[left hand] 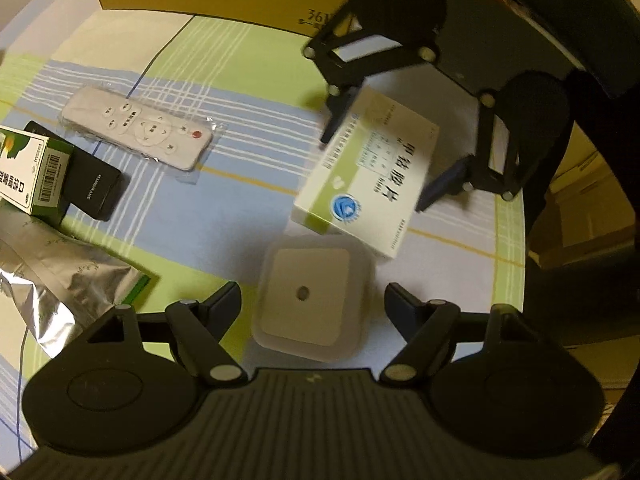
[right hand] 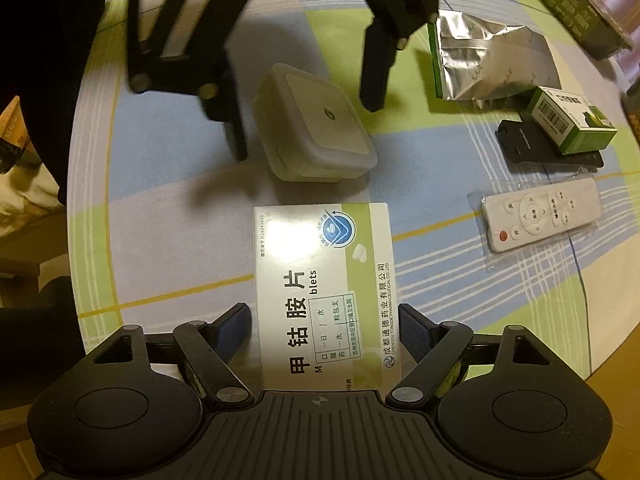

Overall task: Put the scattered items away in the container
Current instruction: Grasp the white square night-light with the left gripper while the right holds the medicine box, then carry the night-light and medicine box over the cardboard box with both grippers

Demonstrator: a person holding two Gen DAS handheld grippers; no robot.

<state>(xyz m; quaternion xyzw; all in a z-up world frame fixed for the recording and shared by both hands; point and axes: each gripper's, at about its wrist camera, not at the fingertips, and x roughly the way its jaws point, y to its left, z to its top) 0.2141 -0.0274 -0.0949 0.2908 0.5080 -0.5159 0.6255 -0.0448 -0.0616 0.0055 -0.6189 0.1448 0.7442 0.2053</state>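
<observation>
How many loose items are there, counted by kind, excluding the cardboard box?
Medicine boxes: 2 (white box, green box)
Remotes: 2 (white remote, black remote)
Foil pouches: 1
Square white devices: 1
Total: 6

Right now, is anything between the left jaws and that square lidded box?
Nothing visible. The left gripper is open, and the square translucent plastic box sits on the plaid tablecloth directly between its jaws. The white-and-green medicine carton, held in the right gripper, lies just beyond the box.
</observation>
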